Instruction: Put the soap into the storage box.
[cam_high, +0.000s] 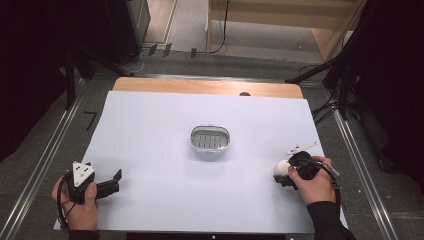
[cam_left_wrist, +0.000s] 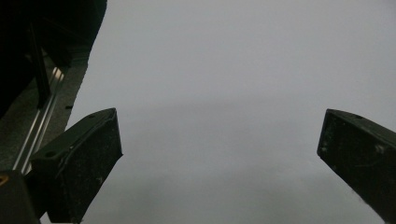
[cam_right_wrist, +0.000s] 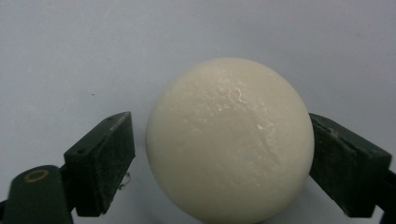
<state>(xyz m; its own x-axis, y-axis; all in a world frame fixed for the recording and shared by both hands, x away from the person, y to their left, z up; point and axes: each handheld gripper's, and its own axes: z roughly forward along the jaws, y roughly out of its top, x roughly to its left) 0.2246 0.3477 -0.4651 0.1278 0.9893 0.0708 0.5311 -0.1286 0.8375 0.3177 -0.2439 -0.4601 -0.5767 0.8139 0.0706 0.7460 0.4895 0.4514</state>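
Item one: cream-white ball (cam_right_wrist: 229, 140), round, with a slightly pitted surface, lying on the pale sheet (cam_high: 165, 130) that covers the worktop (cam_high: 210, 86), at its near right part, well apart from the central dish. Item two: right claw (cam_high: 283, 173), held in the person's right hand (cam_high: 315, 180), set around the ball; in the right gripper view the right jaw lies against the ball's side, while the left jaw stands just beside it with what looks like a thin sliver of gap (whether that pad presses cannot be told), so the jaws are at middling width with the ball between them and a firm hold cannot be confirmed. Item three: left claw (cam_high: 116, 181), held in the left hand (cam_high: 80, 207) at the near left of the sheet, grey three-cornered plate on top, jaws spread wide with bare sheet between them in the left gripper view. Item four: small oval dish (cam_high: 210, 140), pale rim, slotted grey insert inside, standing at the middle of the sheet, apart from both claws. Item five: metal rail (cam_left_wrist: 39, 126), running along the worktop's edge beyond the sheet, seen at the left of the left gripper view.
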